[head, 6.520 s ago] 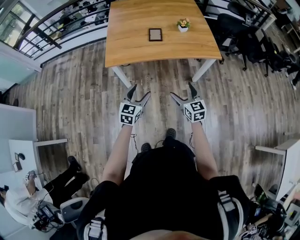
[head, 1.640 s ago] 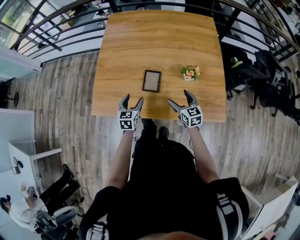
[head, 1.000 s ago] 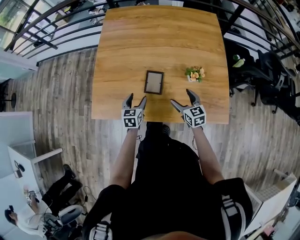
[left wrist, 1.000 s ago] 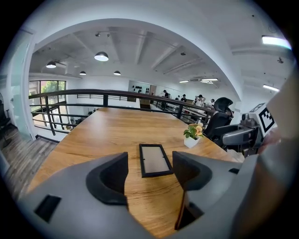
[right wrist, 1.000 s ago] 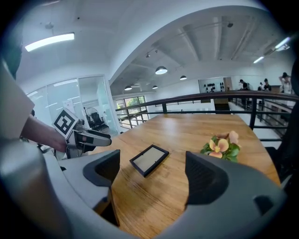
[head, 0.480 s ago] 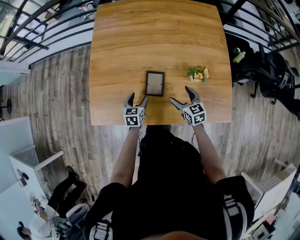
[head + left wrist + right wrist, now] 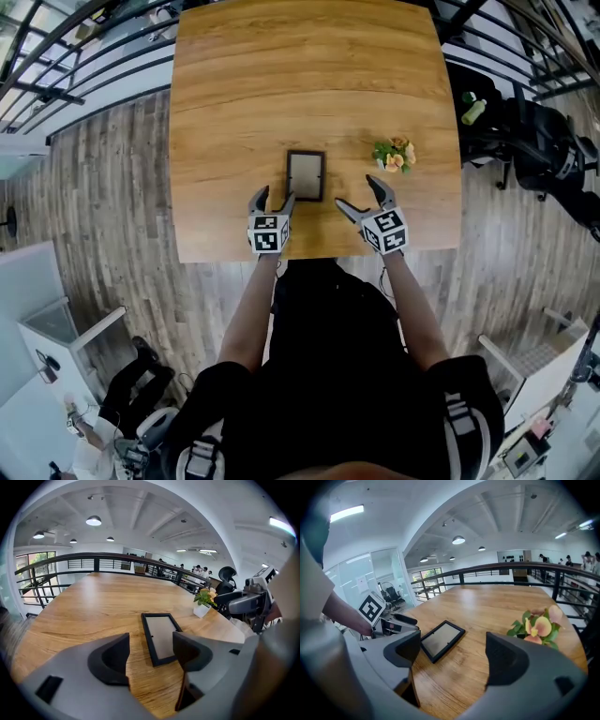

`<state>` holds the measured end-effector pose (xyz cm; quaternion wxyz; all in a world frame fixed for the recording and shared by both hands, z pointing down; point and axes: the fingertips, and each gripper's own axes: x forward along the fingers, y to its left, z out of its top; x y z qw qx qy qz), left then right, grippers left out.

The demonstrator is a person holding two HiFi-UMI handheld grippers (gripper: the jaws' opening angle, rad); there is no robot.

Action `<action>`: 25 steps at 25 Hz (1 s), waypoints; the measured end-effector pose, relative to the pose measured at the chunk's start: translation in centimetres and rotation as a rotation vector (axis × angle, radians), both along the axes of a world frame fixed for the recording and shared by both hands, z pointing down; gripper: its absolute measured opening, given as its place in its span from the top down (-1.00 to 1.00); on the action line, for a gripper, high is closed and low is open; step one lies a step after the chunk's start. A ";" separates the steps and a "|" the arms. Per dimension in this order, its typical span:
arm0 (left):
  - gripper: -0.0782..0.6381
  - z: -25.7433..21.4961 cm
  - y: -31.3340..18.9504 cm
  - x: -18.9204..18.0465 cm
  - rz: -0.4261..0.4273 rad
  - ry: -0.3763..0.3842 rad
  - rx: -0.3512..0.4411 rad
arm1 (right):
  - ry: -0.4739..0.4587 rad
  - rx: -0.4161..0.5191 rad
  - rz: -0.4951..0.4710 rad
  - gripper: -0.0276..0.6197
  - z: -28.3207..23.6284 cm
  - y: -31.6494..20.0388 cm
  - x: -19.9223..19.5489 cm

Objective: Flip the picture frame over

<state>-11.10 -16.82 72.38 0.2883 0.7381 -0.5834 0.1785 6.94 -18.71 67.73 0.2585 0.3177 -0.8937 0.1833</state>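
Observation:
A small black picture frame lies flat on the wooden table, near its front edge. In the left gripper view the picture frame lies just ahead, slightly right of centre. In the right gripper view the picture frame sits ahead to the left. My left gripper hovers open just below the frame's lower left corner, holding nothing. My right gripper is open too, wide, right of the frame and empty.
A small white pot of flowers stands right of the frame, also close in the right gripper view as flowers. A dark railing runs round the table's far side. Office chairs stand at the right on the wood floor.
I have walked up to the table; it now lies directly under both grippers. Both grippers have come forward to flank the frame's near end, still open.

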 end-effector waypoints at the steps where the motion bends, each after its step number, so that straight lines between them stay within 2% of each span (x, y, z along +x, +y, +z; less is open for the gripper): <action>1: -0.10 0.3 -0.1 0.0 0.004 -0.001 -0.009 | -0.002 -0.003 0.005 -0.42 0.2 -0.1 0.0; 16: -0.10 3.4 -1.9 0.5 0.012 -0.030 -0.075 | 0.024 -0.064 -0.006 -0.42 2.6 -0.8 0.2; 20: 0.02 4.0 -2.0 0.4 0.021 -0.042 -0.079 | 0.030 -0.078 0.001 -0.42 3.0 -0.4 0.6; 25: 0.04 4.8 -2.1 0.2 0.022 -0.057 -0.103 | 0.041 -0.100 -0.003 -0.42 3.7 -0.2 1.0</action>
